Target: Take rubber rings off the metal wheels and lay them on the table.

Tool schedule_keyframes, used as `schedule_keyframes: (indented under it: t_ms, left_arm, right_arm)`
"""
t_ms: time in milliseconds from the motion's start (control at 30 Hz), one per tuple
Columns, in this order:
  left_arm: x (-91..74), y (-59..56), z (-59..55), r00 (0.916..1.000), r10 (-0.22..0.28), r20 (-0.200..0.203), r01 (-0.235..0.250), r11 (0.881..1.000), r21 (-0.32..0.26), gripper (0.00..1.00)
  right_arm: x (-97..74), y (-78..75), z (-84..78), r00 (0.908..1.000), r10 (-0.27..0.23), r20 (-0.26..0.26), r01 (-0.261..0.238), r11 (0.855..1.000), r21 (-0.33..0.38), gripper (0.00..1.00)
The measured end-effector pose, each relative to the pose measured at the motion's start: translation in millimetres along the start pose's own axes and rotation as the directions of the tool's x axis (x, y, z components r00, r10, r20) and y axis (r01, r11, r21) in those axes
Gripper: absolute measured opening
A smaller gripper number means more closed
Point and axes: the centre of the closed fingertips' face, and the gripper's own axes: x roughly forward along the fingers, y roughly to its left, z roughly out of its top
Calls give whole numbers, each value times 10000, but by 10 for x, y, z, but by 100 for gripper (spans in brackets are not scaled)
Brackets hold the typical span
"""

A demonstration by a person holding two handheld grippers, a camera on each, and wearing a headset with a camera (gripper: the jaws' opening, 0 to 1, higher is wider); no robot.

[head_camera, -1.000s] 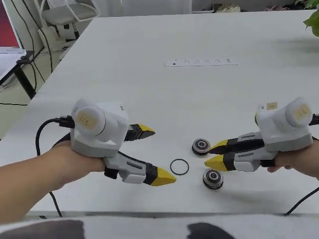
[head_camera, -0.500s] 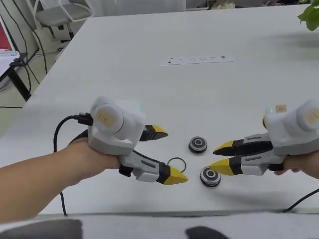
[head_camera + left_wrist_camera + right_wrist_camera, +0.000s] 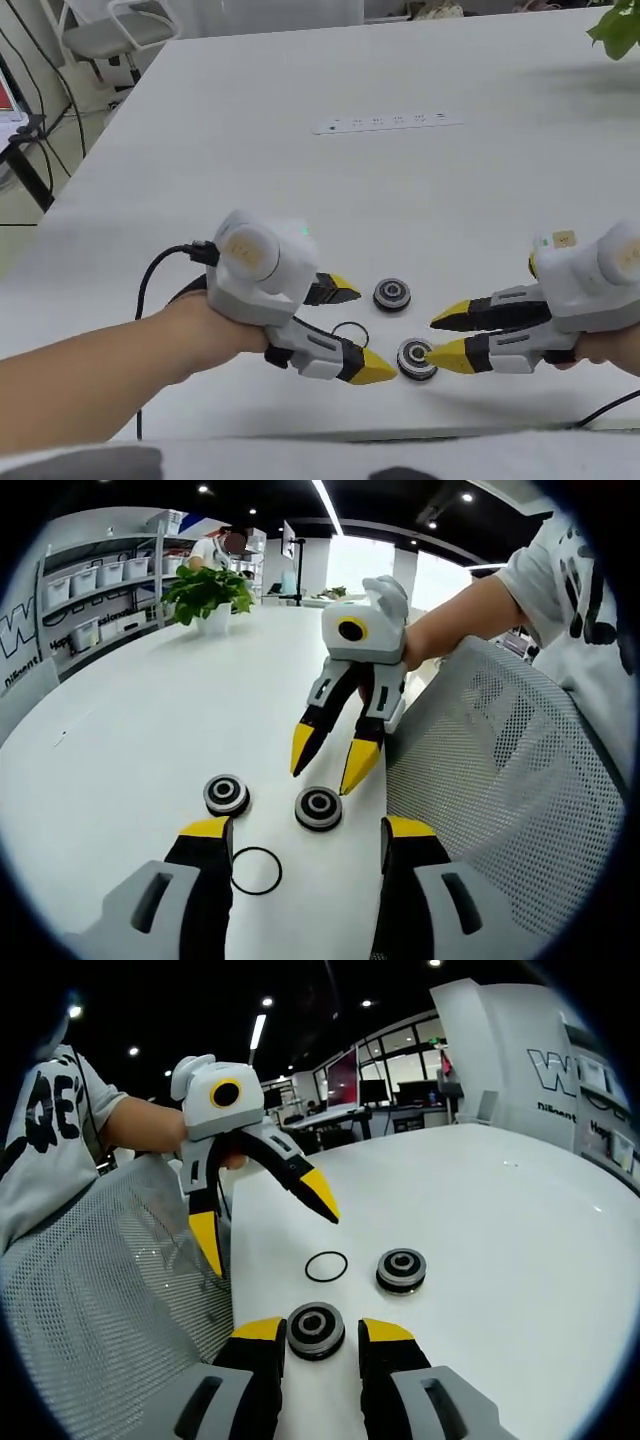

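Observation:
Two metal wheels with black rubber rings lie near the table's front edge: a far wheel point(image 3: 392, 294) point(image 3: 227, 795) point(image 3: 401, 1270) and a near wheel point(image 3: 416, 358) point(image 3: 319, 808) point(image 3: 316, 1330). A loose black ring point(image 3: 350, 333) point(image 3: 256, 869) point(image 3: 326, 1266) lies flat to their left. My right gripper point(image 3: 438, 338) point(image 3: 323, 1330) is open, its yellow tips flanking the near wheel. My left gripper point(image 3: 368, 331) point(image 3: 305, 830) is open wide over the loose ring, pointing at the wheels. Each gripper shows in the other's view: the right gripper point(image 3: 325, 760) and the left gripper point(image 3: 268, 1225).
The white table point(image 3: 300, 180) stretches far back, with a flat white strip point(image 3: 378, 123) at its middle. A chair point(image 3: 110, 30) stands at the back left, a plant point(image 3: 615, 30) at the back right. A mesh chair back point(image 3: 480, 760) is beside the table's front edge.
My left gripper has moved right, over the loose ring and closer to the wheels. My right gripper has come down to the near wheel. The head camera has shifted.

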Motion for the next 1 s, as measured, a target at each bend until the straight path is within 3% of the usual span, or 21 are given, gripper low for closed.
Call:
schedule_keyframes:
  t_ms: [567, 1000]
  left_arm:
    - [267, -106, -45, 9992, -395, -113, 391, 9986, -343, 44]
    - [384, -170, -3, 9981, -617, -66, 614, 9976, -324, 32]
  right_arm:
    - [55, 25, -216, 9988, 191, -442, -203, 9994, -265, 23]
    - [44, 25, -247, 9991, 12, -429, -30, 9992, -408, 17]
